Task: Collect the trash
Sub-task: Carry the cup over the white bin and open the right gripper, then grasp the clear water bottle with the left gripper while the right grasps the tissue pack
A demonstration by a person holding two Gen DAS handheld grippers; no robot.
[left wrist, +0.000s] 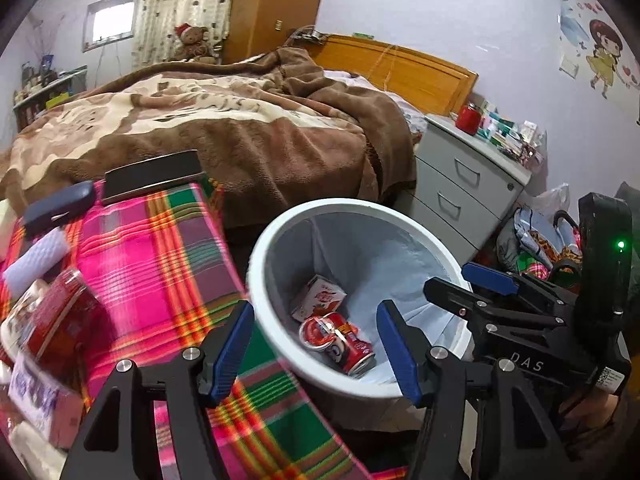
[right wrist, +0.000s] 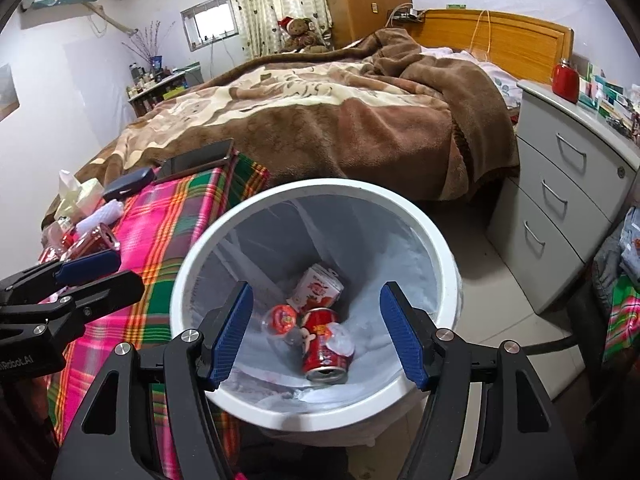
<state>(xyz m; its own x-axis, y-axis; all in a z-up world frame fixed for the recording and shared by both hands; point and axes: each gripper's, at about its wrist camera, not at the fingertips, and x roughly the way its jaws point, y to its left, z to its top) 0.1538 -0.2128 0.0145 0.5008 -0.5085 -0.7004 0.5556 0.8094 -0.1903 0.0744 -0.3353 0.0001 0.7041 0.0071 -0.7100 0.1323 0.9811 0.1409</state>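
While both grippers hang over the white bin point(right wrist: 316, 408), nothing is held in either. The right gripper point(right wrist: 316, 336) is seen spread wide directly above the bin's mouth, its blue pads empty; the left gripper point(left wrist: 316, 350) is spread too, poised over the bin's rim where it meets the near edge of the plaid-covered table point(left wrist: 168, 264). Trash already collected lies at the bottom of the liner: a red can point(right wrist: 326, 346), a small carton point(right wrist: 320, 286) and a clear lidded cup point(right wrist: 282, 318).

More trash is judged to remain on the table's left edge, where a red-labelled clear bottle point(left wrist: 60, 320) lies on its side beside a white ridged object point(left wrist: 38, 258). A phone point(left wrist: 152, 176) and a dark case point(left wrist: 60, 206) at the far edge are probably not trash and should be left alone.

For the next pickup, the left gripper would best be swung toward the bottle and its jaws set across the bottle's narrow width. A firm squeeze should be applied mid-body, as a round bottle may roll away.
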